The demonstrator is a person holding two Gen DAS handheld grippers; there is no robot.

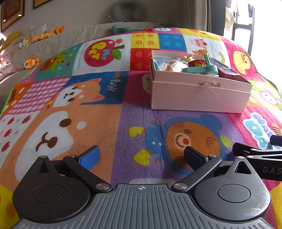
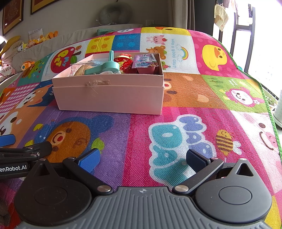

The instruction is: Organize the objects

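A pink cardboard box [image 1: 199, 95] sits on a colourful play mat [image 1: 109, 114], nested in its lid. It holds several small objects: a teal plastic tool [image 1: 202, 69], a red toy [image 1: 196, 62], plastic packets [image 1: 164, 63] and a dark tray [image 1: 229, 73]. My left gripper [image 1: 142, 155] is open and empty, low over the mat in front of the box. In the right wrist view the box [image 2: 109, 95] is ahead to the left, with the teal tool [image 2: 104, 67] inside. My right gripper [image 2: 142, 158] is open and empty over the mat.
Plush toys [image 1: 31, 62] lie along a beige sofa [image 1: 52, 42] at the far left. Framed pictures [image 1: 10, 14] hang on the wall. A bright window [image 2: 255, 35] is at the right, past the mat's green edge [image 2: 264, 95]. The other gripper shows at each view's side [image 1: 259, 151].
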